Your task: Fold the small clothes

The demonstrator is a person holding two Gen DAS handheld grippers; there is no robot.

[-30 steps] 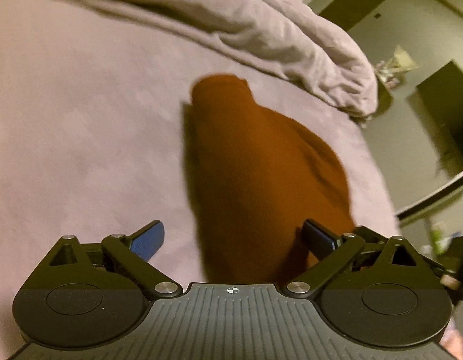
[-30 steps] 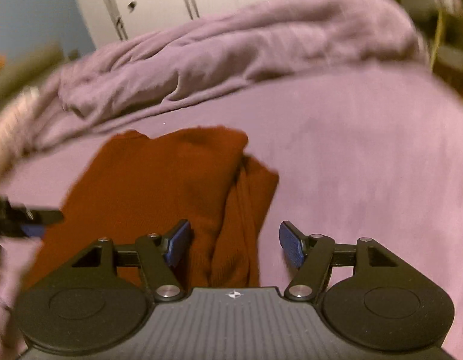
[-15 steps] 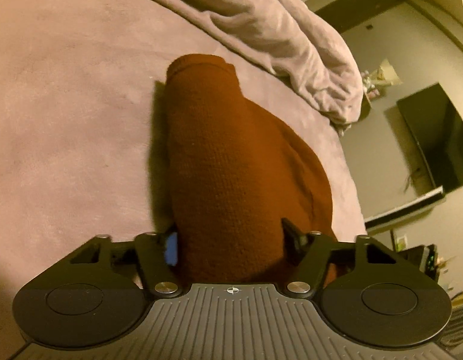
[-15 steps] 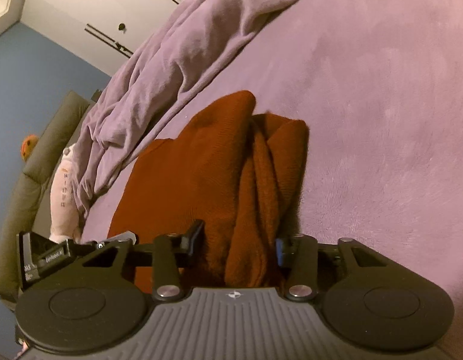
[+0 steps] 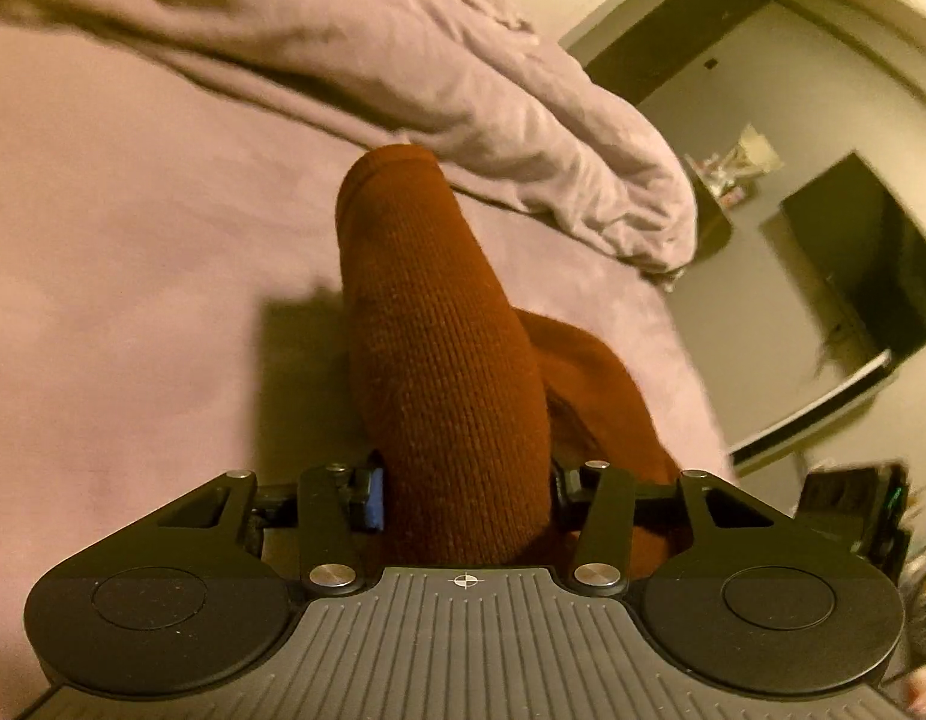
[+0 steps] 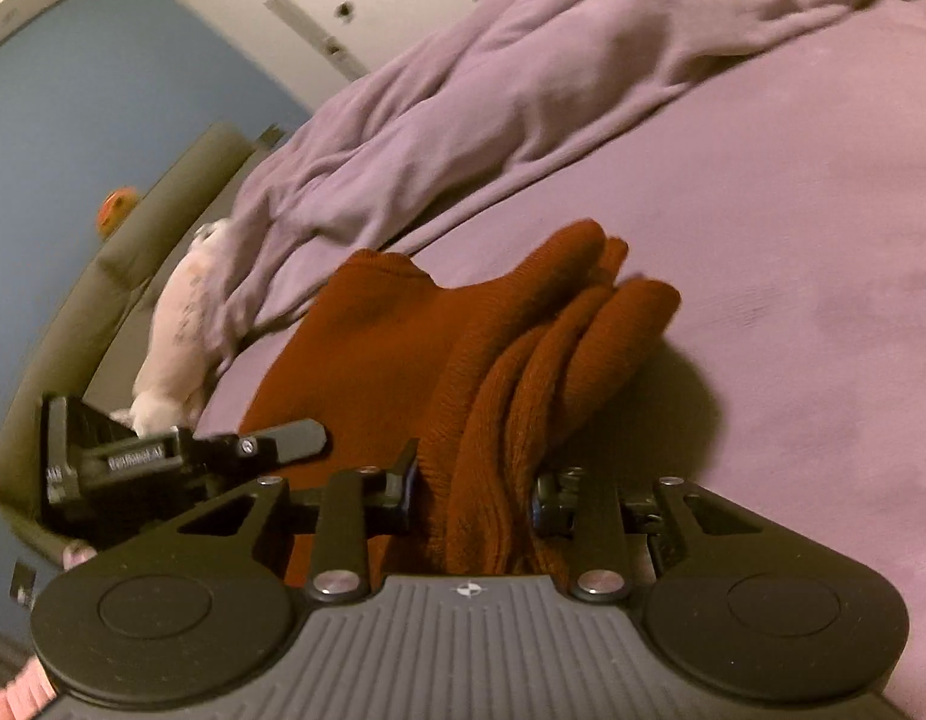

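A rust-brown knitted garment (image 5: 438, 330) lies on the purple bed sheet (image 5: 132, 300), and one tube-like part of it rises towards the camera. My left gripper (image 5: 466, 492) is closing its jaws on that part, and both pads press the knit. In the right wrist view the same garment (image 6: 372, 348) spreads flat at the left and bunches into folds at the right. My right gripper (image 6: 472, 495) is closing on those bunched folds, with its pads against the fabric. A finger (image 6: 288, 441) of the left gripper shows at the left of that view.
A crumpled purple blanket (image 5: 463, 90) runs along the far side of the bed (image 6: 793, 210). A dark screen (image 5: 871, 276) stands beyond the bed's right edge. A pale stuffed toy (image 6: 180, 330) leans on a grey-green cushion (image 6: 132, 252) at the left.
Both grippers went from wide open around the garment to closed on it. The gripped parts have come up off the sheet, and the shadows beneath them have grown.
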